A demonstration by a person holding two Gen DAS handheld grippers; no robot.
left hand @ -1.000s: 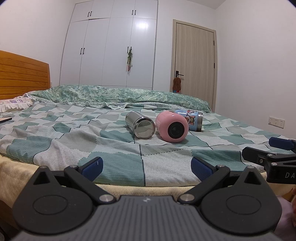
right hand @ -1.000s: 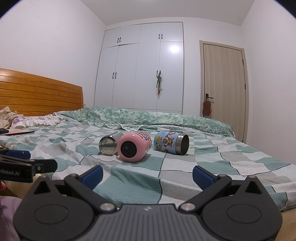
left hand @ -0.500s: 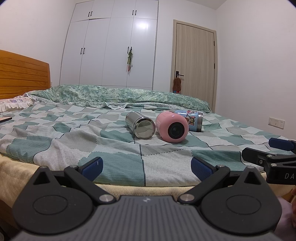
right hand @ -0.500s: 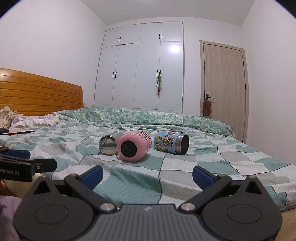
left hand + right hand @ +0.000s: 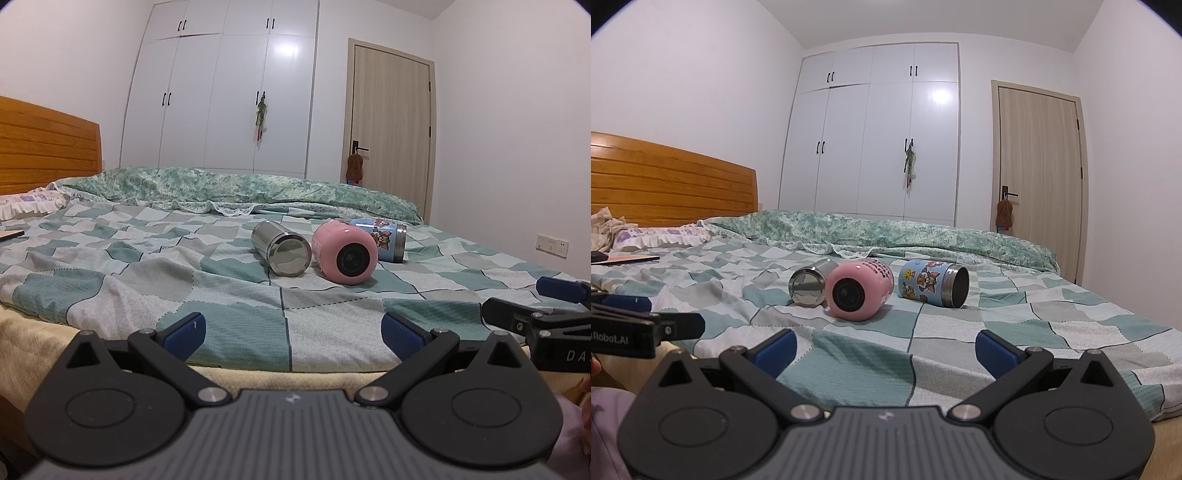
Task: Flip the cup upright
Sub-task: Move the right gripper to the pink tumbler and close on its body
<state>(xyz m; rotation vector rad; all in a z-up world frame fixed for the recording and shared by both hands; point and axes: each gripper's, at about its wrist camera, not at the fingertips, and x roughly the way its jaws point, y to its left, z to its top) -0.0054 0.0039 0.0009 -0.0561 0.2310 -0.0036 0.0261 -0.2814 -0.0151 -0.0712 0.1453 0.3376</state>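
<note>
Three cups lie on their sides on the bed: a steel cup (image 5: 281,246) (image 5: 809,281), a pink cup (image 5: 344,252) (image 5: 857,289) with its base towards me, and a blue cartoon cup (image 5: 380,237) (image 5: 932,282) with its mouth to the right. My left gripper (image 5: 293,332) is open and empty at the bed's near edge, well short of the cups. My right gripper (image 5: 884,349) is open and empty, also short of them. Each gripper shows at the side of the other's view.
The checked green bedspread (image 5: 147,266) covers the bed, with a rolled quilt (image 5: 886,236) behind the cups. A wooden headboard (image 5: 665,184) and pillows are at left. A flat dark item (image 5: 624,258) lies far left. Wardrobe and door stand behind.
</note>
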